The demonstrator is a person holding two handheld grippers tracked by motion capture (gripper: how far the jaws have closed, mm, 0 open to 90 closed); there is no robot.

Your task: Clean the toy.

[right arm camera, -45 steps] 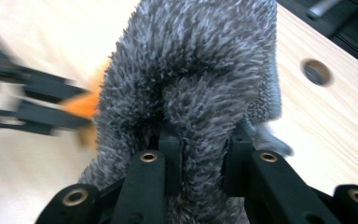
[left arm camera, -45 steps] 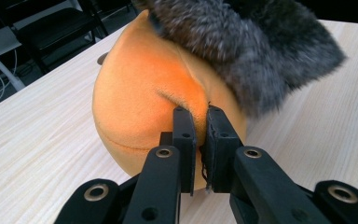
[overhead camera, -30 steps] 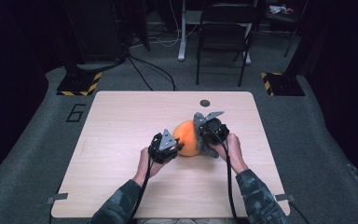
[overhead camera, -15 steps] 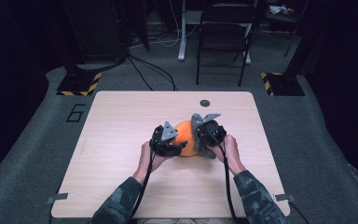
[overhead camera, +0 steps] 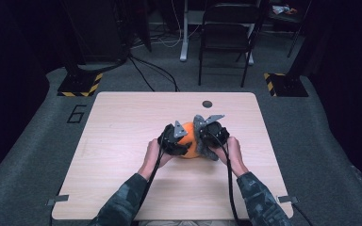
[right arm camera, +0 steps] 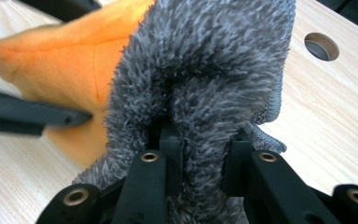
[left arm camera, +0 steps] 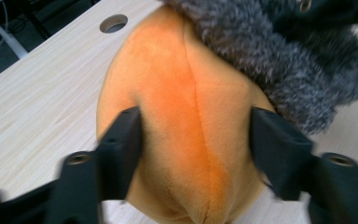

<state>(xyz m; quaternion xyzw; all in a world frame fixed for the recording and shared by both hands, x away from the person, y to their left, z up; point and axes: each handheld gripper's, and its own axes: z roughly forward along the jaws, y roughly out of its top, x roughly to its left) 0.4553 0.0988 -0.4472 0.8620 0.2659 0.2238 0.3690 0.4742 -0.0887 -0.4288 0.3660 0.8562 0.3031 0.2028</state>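
An orange plush toy (overhead camera: 187, 136) lies at the middle of the wooden table (overhead camera: 122, 122), with a grey fuzzy cloth (overhead camera: 201, 137) draped over its right side. My left gripper (overhead camera: 179, 141) is open, its jaws astride the near end of the orange plush (left arm camera: 191, 154), one on each side. In the left gripper view the grey cloth (left arm camera: 270, 56) covers the plush's far upper part. My right gripper (right arm camera: 200, 140) is shut on a fold of the grey cloth (right arm camera: 205, 60); the orange plush (right arm camera: 70, 60) shows to its left there.
A round cable hole (overhead camera: 207, 104) sits in the table near its far edge. Behind the table stand a black chair (overhead camera: 226, 28) and dark equipment on the floor, with cables trailing. Bare tabletop surrounds the plush on all sides.
My left gripper has moved right and forward onto the orange plush, its jaws now around it. The right gripper has kept its hold on the grey cloth.
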